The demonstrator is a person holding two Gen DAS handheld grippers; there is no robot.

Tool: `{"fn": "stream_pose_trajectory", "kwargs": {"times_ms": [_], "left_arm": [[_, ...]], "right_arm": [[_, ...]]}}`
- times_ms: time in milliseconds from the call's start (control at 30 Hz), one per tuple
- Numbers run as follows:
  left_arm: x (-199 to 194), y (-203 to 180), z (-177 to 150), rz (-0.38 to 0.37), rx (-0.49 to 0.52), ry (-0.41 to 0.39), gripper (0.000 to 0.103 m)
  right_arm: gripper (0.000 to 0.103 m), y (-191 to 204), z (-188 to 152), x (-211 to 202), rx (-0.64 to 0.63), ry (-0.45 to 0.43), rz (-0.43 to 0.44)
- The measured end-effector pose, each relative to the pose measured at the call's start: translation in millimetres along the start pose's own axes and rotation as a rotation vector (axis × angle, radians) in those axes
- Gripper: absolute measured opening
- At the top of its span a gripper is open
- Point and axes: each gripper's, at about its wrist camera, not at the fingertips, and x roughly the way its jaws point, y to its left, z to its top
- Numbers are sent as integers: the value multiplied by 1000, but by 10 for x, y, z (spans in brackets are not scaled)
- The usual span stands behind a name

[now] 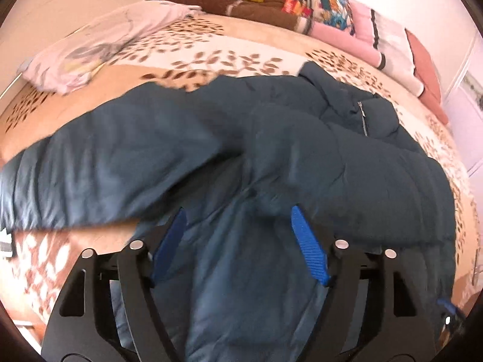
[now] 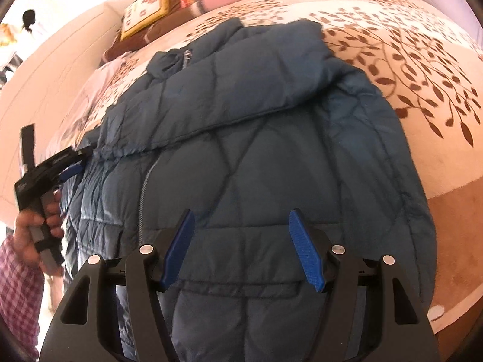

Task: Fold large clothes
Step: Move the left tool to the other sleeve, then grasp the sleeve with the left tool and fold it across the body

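Note:
A dark teal quilted jacket (image 1: 271,150) lies spread on the bed, zip and collar at the far end. In the left wrist view one sleeve (image 1: 90,175) stretches out to the left. My left gripper (image 1: 238,211) hovers over the jacket's body with its blue pads wide apart and nothing pinched between them. In the right wrist view the jacket (image 2: 271,166) has its other sleeve (image 2: 229,90) folded across the chest. My right gripper (image 2: 241,212) stands open just above the hem area. The left gripper (image 2: 72,169) shows at the jacket's left edge, held by a hand (image 2: 33,229).
The bed cover (image 2: 407,75) is cream and tan with brown leaf print. A pale lilac pillow (image 1: 99,45) lies at the far left. Folded brown and pink blankets and bright cushions (image 1: 317,3) line the bed's far side. A checked sleeve (image 2: 18,286) is at the lower left.

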Motion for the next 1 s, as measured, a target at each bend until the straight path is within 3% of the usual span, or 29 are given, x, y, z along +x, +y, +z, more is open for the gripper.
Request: {"fn": "stream_pose_trajectory", "kwargs": {"times_ms": [167,333,433,733,800,900,933,967,1000], "left_arm": [[-262,719,-274,31,-128,-12,74],[-420,1642,-511,78,-375,-64,74],[-361,2120,-567,68,-538,-84,74],[-35,2810,-541,71,-773,-117,73],[-1,2862,-485,102,-793,-145,68],[28,2912,-410,164,-805,-156,48],[35,2936,-385,182,-805,-168,26],[50,2959,-362,191,-800,-160,14],[68,2997,-341,190,-802,-153,12]], "right_arm": [[65,251,-85,9,-52,19,8],[65,465,-148,47,-102,36,0],[65,563,-163,84,-122,48,-7],[65,753,-167,230,-174,83,-29],[65,779,-165,277,-180,93,-33],[65,804,-165,324,-182,101,-33],[65,810,-165,337,-184,103,-32],[65,816,-167,345,-185,103,-31],[65,826,-167,350,-186,104,-30]]}}
